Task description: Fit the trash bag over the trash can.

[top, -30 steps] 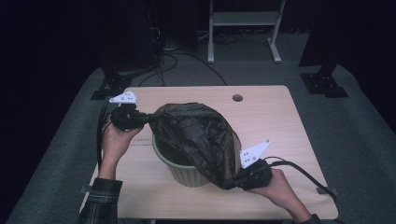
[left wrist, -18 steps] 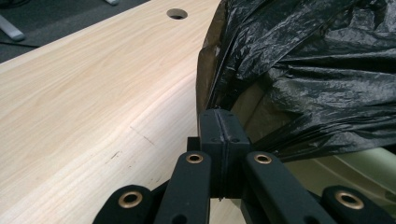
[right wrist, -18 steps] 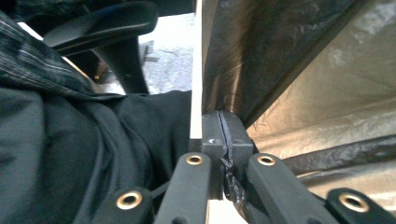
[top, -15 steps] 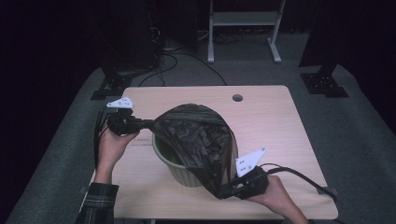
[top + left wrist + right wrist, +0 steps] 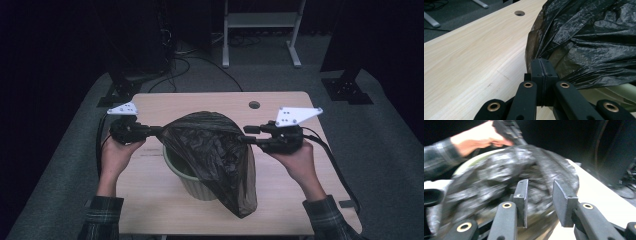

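A black plastic bag point(image 5: 210, 145) lies draped over a pale green bin point(image 5: 187, 177) in the middle of the table, with one flap hanging down the bin's front right. My left gripper point(image 5: 157, 131) is shut on the bag's left edge; in the left gripper view its jaws point(image 5: 541, 61) pinch a fold of the bag point(image 5: 586, 37). My right gripper point(image 5: 247, 135) hovers at the bag's right side. Its jaws have just been opening, and in the right gripper view the gripper point(image 5: 539, 186) stands open with a bare gap and the blurred bag point(image 5: 499, 175) behind.
The light wooden table point(image 5: 210, 102) has a round cable hole point(image 5: 254, 105) at the back. Cables trail from both grippers over the table's side edges. A white metal stand point(image 5: 260, 30) is on the dark floor beyond the table.
My right gripper let go of the bag low at the front right, rose and came up level with the bag's right side, jaws parted. The left gripper kept its grip and place.
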Motion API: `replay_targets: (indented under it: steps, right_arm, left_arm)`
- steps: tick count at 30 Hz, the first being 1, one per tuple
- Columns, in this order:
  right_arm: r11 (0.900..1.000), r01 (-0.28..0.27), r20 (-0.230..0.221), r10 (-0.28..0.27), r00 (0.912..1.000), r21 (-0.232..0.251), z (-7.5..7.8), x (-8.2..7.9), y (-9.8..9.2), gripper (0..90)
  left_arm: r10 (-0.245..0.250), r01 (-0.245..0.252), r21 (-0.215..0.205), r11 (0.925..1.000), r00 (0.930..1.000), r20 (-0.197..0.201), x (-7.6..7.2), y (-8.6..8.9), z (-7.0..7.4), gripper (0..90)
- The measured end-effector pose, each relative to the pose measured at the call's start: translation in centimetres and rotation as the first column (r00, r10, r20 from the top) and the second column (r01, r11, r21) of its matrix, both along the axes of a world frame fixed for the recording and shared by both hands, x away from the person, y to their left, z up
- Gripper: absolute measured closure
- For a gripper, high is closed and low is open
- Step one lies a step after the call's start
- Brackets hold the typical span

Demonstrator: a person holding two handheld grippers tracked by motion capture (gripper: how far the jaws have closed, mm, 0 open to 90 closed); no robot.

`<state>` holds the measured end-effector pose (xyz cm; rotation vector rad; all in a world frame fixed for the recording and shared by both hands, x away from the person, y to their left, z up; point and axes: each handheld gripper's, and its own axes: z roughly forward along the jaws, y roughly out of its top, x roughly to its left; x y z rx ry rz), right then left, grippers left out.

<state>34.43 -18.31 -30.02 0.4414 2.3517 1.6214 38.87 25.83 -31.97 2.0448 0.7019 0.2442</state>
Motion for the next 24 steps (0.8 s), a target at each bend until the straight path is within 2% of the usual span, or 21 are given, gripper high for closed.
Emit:
replay_targets:
  steps: [3, 5, 6, 11, 13, 15, 18, 21, 22, 23, 24]
  right_arm:
    - [0.998, 0.03, -0.007, -0.03, 0.9995, -0.056, -0.4, 1.7, 1.3, 73.2]
    - [0.996, 0.04, -0.02, -0.042, 0.9989, -0.08, -0.7, 2.5, 1.8, 86.6]
    - [0.996, 0.04, -0.02, -0.042, 0.9989, -0.084, -0.9, 2.8, 2.0, 89.1]
    - [0.992, 0.109, -0.023, -0.11, 0.9936, -0.057, -1.2, 5.0, 2.3, 89.9]
    - [0.99, 0.137, -0.039, -0.138, 0.9896, -0.026, -1.5, 6.3, 2.2, 89.9]
    - [0.985, 0.175, -0.066, -0.175, 0.9823, -0.005, -1.9, 7.6, 2.0, 89.9]
    - [0.978, 0.208, -0.12, -0.208, 0.9708, -0.011, -3.3, 9.6, 2.2, 89.9]
    - [0.975, 0.216, -0.166, -0.22, 0.9613, -0.043, -5.1, 10.9, 3.1, 89.9]
    - [0.973, 0.224, -0.172, -0.231, 0.9576, -0.062, -5.6, 11.1, 3.4, 90.0]
    - [0.965, 0.241, -0.176, -0.256, 0.9507, -0.1, -6.2, 11.4, 3.6, 89.9]
    - [0.962, 0.245, -0.186, -0.264, 0.9465, -0.12, -6.7, 11.6, 3.8, 89.9]
  left_arm:
    - [0.0, 0.0, -0.002, 1.0, 1.0, 0.004, -0.1, 0.2, 0.2, 90.0]
    - [0.001, -0.001, -0.006, 1.0, 0.9999, 0.012, -0.3, 0.3, 0.3, 90.0]
    - [0.0, 0.0, -0.005, 1.0, 0.9999, 0.013, -0.3, 0.4, 0.4, 90.0]
    - [0.014, -0.014, -0.008, 0.9999, 0.9998, 0.014, -0.1, 0.7, 0.4, 90.0]
    - [0.021, -0.021, -0.01, 0.9997, 0.9997, 0.013, 0.2, 0.7, 0.1, 90.0]
    - [0.02, -0.02, -0.012, 0.9997, 0.9998, 0.002, 0.5, 0.6, -0.2, 90.0]
    - [0.012, -0.012, -0.008, 0.9999, 0.9997, -0.023, 1.0, 0.2, -1.0, 90.0]
    - [0.013, -0.013, 0.014, 0.9998, 0.9992, -0.038, 1.3, -0.3, -1.6, 90.0]
    - [0.028, -0.026, 0.045, 0.9987, 0.9987, -0.042, 1.5, -0.4, -1.8, 90.0]
    - [0.034, -0.031, 0.054, 0.998, 0.9984, -0.046, 1.5, -0.4, -1.9, 90.0]
    - [0.033, -0.029, 0.053, 0.9982, 0.9979, -0.057, 1.5, -0.3, -2.1, 90.0]
